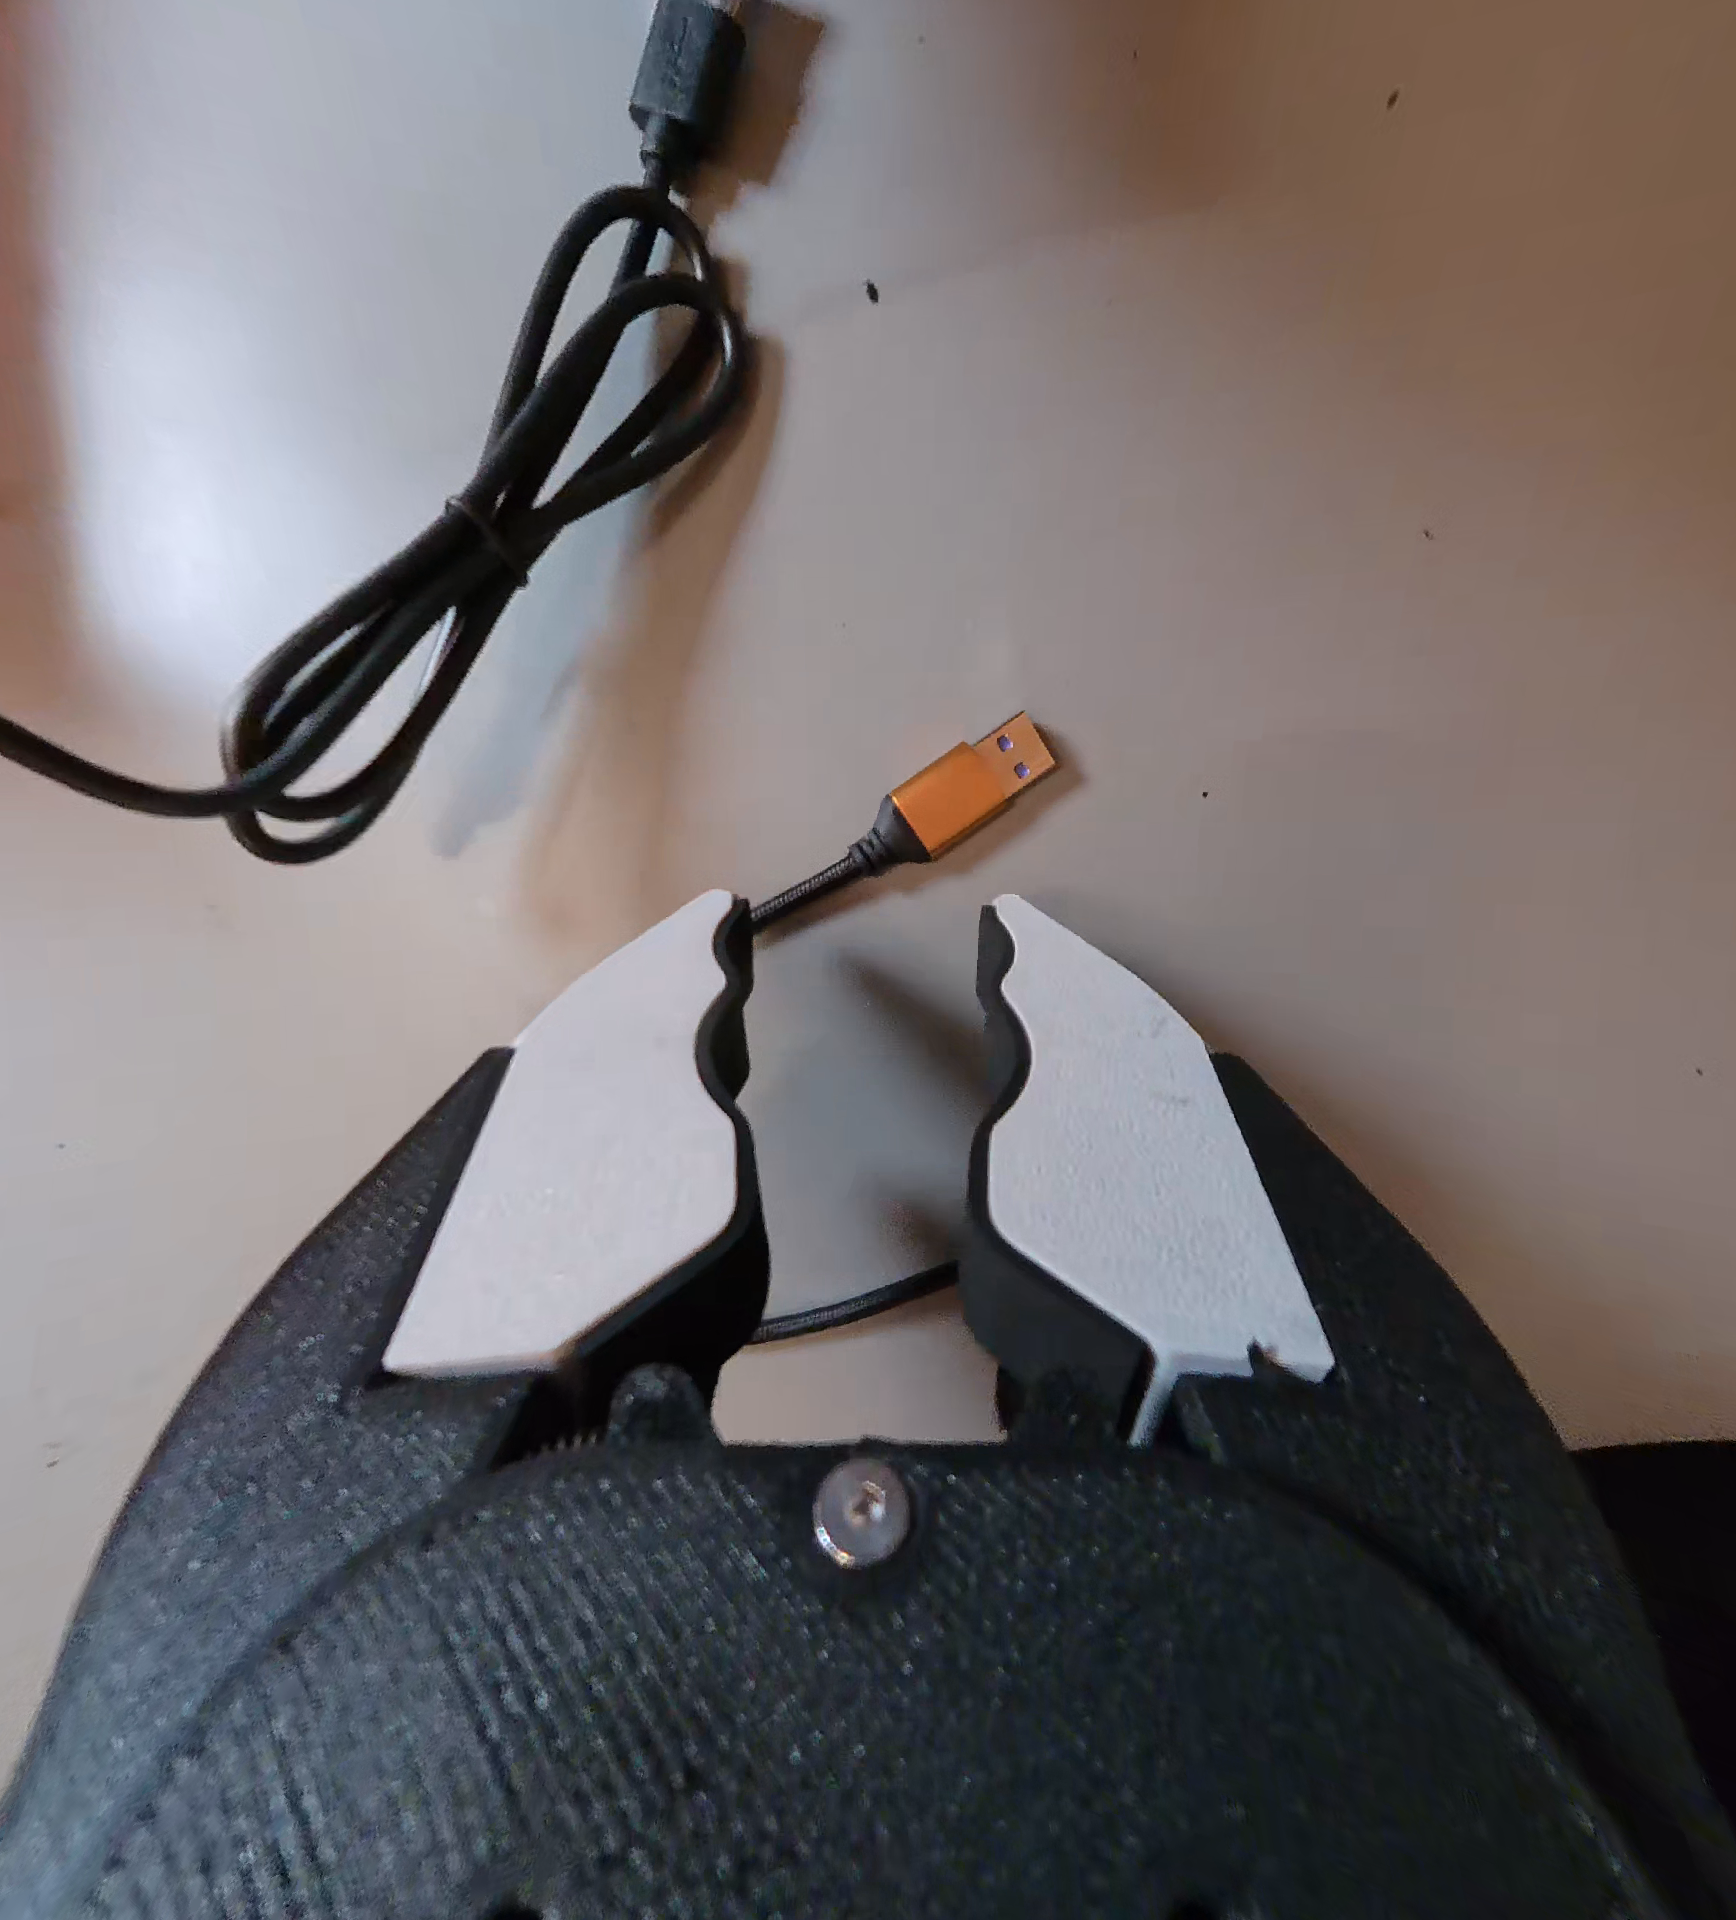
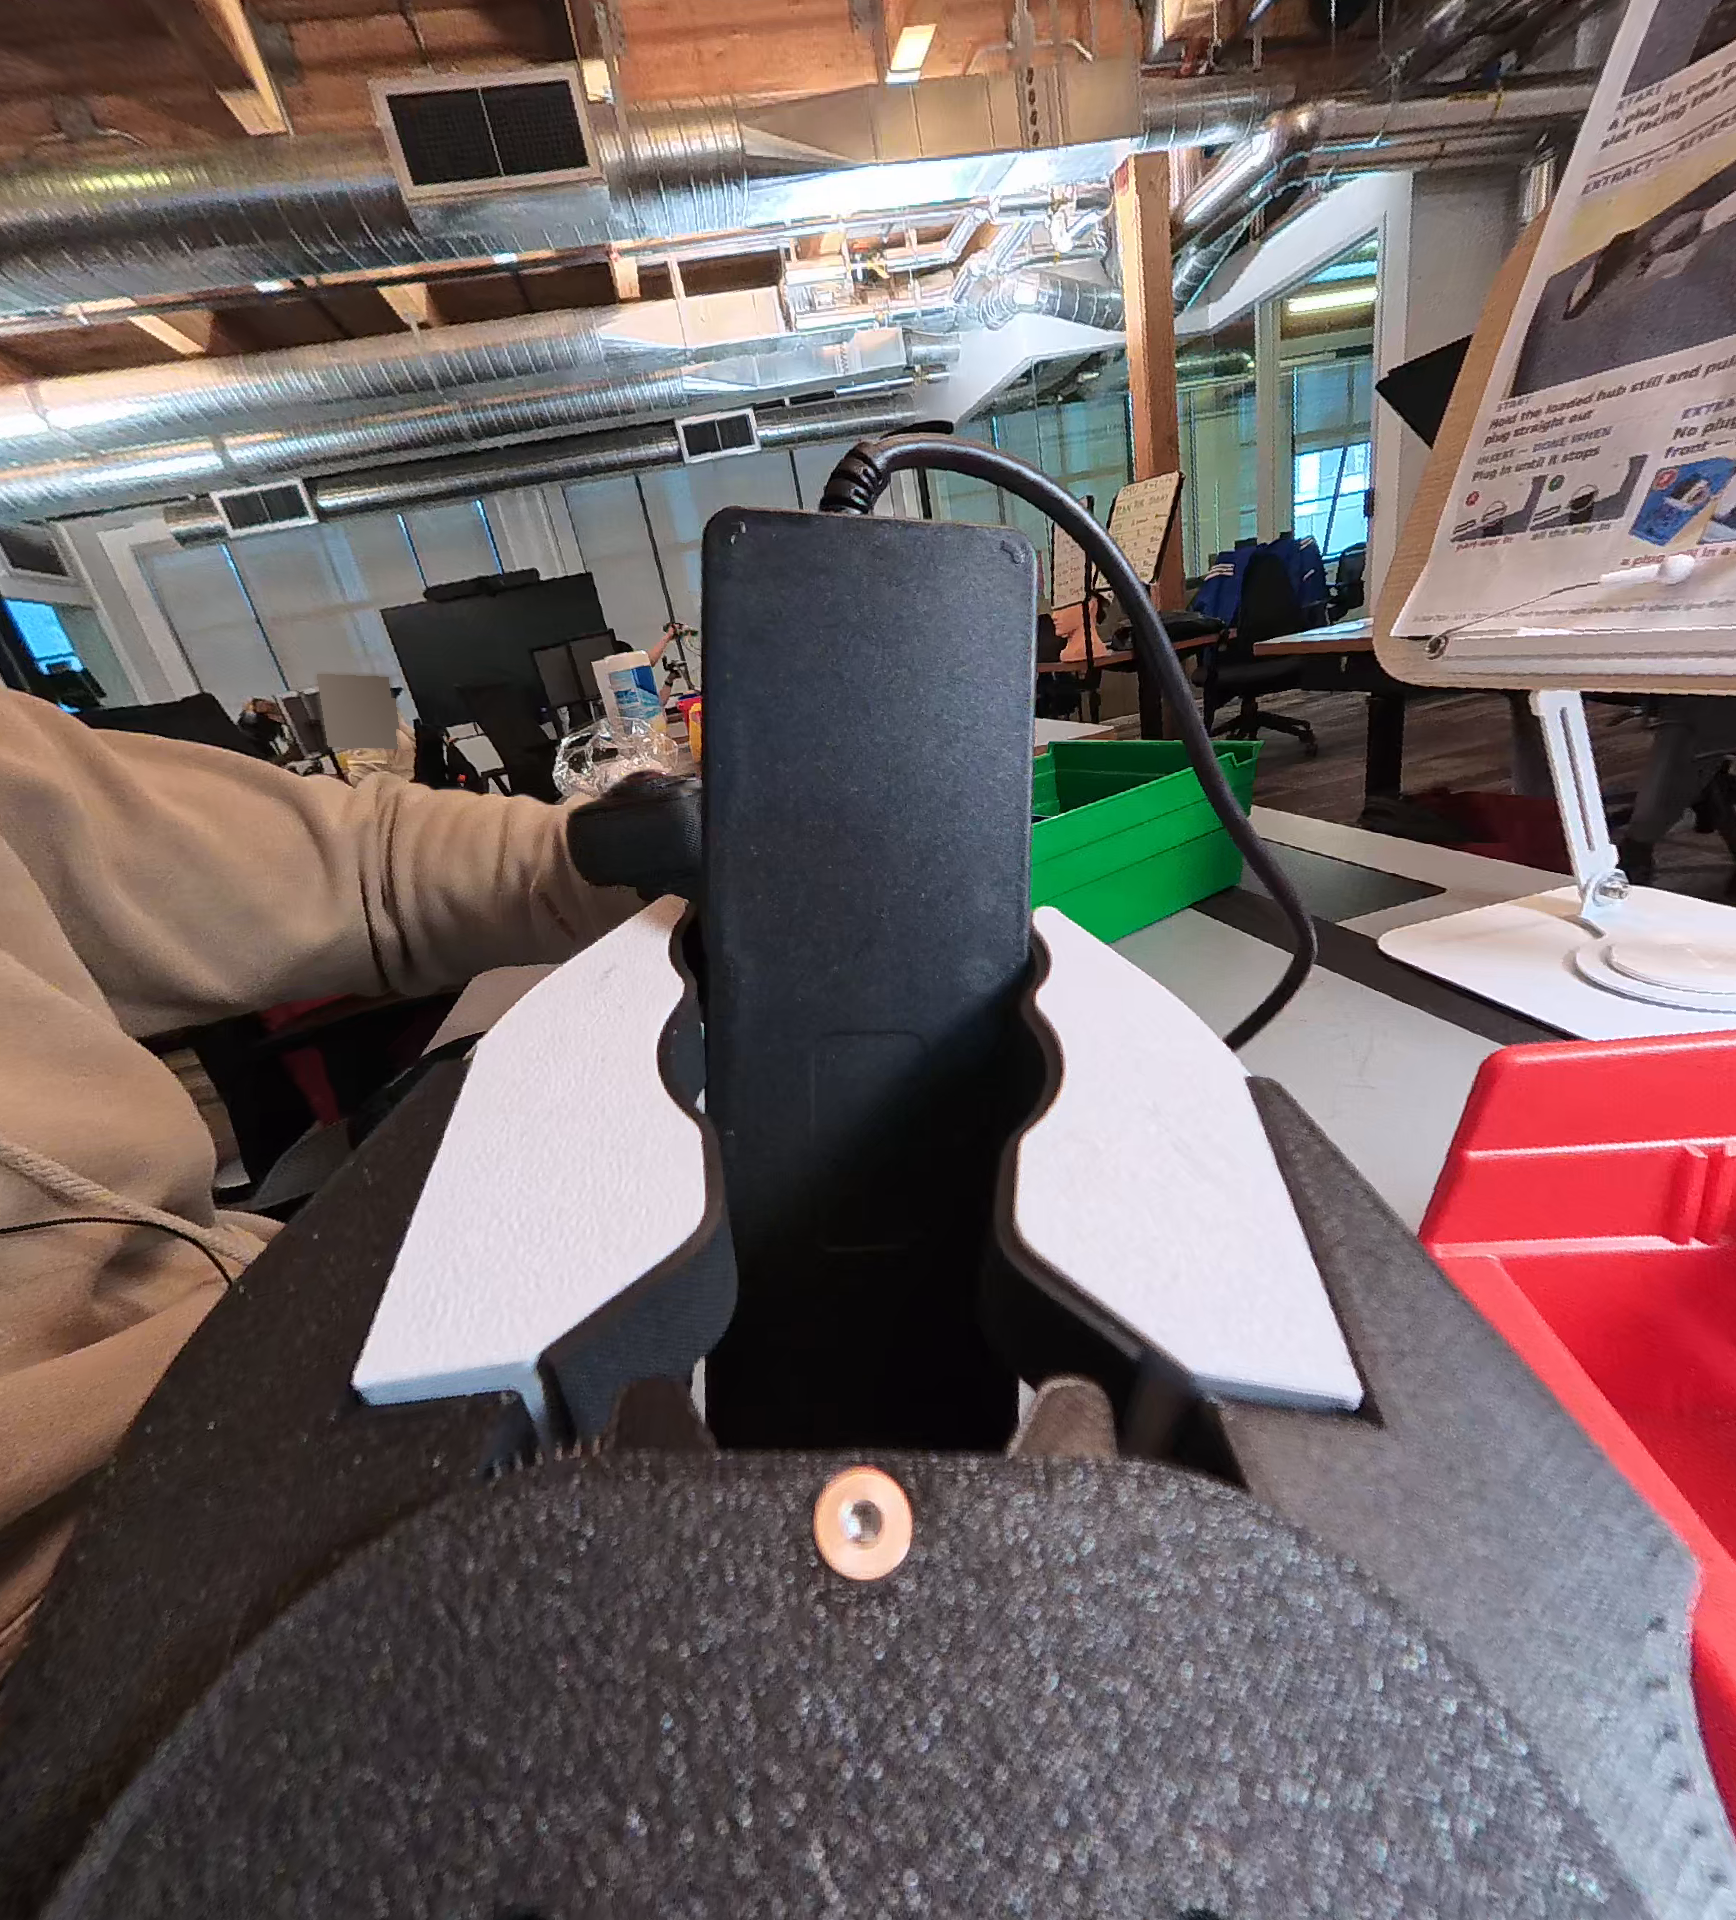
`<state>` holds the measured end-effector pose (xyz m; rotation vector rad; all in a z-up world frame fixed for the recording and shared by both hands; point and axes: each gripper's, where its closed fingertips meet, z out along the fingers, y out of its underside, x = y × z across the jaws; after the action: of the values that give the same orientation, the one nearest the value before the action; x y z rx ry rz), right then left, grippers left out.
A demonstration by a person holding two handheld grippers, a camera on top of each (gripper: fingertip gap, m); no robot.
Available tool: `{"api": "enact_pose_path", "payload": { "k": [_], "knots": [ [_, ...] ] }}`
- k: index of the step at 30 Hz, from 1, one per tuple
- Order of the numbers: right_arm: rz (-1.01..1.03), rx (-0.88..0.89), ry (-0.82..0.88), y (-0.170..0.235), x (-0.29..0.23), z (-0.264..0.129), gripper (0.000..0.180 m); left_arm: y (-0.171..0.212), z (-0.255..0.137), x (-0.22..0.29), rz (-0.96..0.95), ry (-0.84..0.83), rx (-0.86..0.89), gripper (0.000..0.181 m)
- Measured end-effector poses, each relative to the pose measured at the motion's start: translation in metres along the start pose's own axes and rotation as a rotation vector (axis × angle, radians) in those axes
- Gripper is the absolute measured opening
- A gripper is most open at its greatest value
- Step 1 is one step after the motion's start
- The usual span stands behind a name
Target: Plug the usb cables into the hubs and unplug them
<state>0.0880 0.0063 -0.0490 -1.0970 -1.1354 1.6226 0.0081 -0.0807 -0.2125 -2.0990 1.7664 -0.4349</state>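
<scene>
The counter [image 1: 1363, 520] carries the loose cables, presumably laid out within reach for plugging; the right tool [image 2: 859, 935] is clamped on the black hub [image 2: 864, 831], held upright off the counter, its lead [image 2: 1207, 748] trailing down, likely so a port can meet a plug; the left tool [image 1: 859, 914] hangs spread and empty just behind the orange plug [image 1: 968, 784], whose braided cord runs under one finger; a bundled black cable [image 1: 490, 540] lies well apart.
</scene>
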Motion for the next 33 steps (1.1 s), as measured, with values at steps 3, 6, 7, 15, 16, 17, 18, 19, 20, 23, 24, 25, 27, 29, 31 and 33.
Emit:
{"api": "enact_pose_path", "payload": {
  "k": [3,6,7,15,16,17,18,19,20,23,24,25,27,29,31,33],
  "knots": [
    [0.004,-0.001,0.002,0.001,0.001,0.000,0.057,-0.004,0.001,-0.001,0.078,-0.017,-0.016,0.039],
    [0.006,-0.002,0.007,0.001,0.002,0.000,0.057,-0.007,0.008,0.003,0.176,-0.004,-0.058,0.038],
    [0.005,-0.002,0.007,0.000,0.002,-0.001,0.057,-0.006,0.011,0.003,0.199,-0.001,-0.076,0.038],
    [0.034,0.014,-0.028,-0.002,-0.001,-0.003,0.057,-0.007,0.018,-0.012,-0.017,-0.064,-0.040,0.016],
    [0.055,0.030,-0.041,-0.005,-0.002,-0.004,0.057,-0.005,0.017,-0.017,-0.118,-0.098,-0.027,0.015],
    [0.085,0.055,-0.058,-0.008,-0.003,-0.005,0.057,-0.002,0.014,-0.024,-0.236,-0.140,-0.009,0.015],
    [0.125,0.086,-0.081,-0.012,-0.003,-0.007,0.057,0.001,0.012,-0.028,-0.364,-0.156,0.030,0.014],
    [0.172,0.121,-0.107,-0.016,-0.004,-0.009,0.057,0.000,0.008,-0.027,-0.489,-0.129,0.099,0.013],
    [0.219,0.157,-0.134,-0.020,-0.004,-0.011,0.057,-0.002,0.005,-0.023,-0.600,-0.075,0.178,0.013],
    [0.331,0.240,-0.209,-0.028,-0.005,-0.015,0.057,-0.003,-0.006,-0.017,-0.702,-0.028,0.325,0.010],
    [0.353,0.263,-0.224,-0.029,-0.005,-0.016,0.057,-0.005,-0.012,-0.018,-0.680,-0.058,0.366,0.015],
    [0.373,0.281,-0.239,-0.031,-0.006,-0.016,0.057,-0.012,-0.020,-0.016,-0.654,-0.069,0.411,0.022],
    [0.388,0.305,-0.252,-0.032,-0.008,-0.014,0.057,-0.035,-0.037,-0.011,-0.596,-0.077,0.525,0.028],
    [0.375,0.300,-0.252,-0.030,-0.013,-0.007,0.057,-0.062,-0.047,-0.007,-0.541,-0.089,0.636,0.035],
    [0.354,0.301,-0.250,-0.027,-0.021,0.003,0.057,-0.088,-0.046,-0.003,-0.497,-0.105,0.715,0.046],
    [0.338,0.322,-0.253,-0.027,-0.031,0.014,0.057,-0.110,-0.038,0.000,-0.469,-0.115,0.755,0.061]
  ]
}}
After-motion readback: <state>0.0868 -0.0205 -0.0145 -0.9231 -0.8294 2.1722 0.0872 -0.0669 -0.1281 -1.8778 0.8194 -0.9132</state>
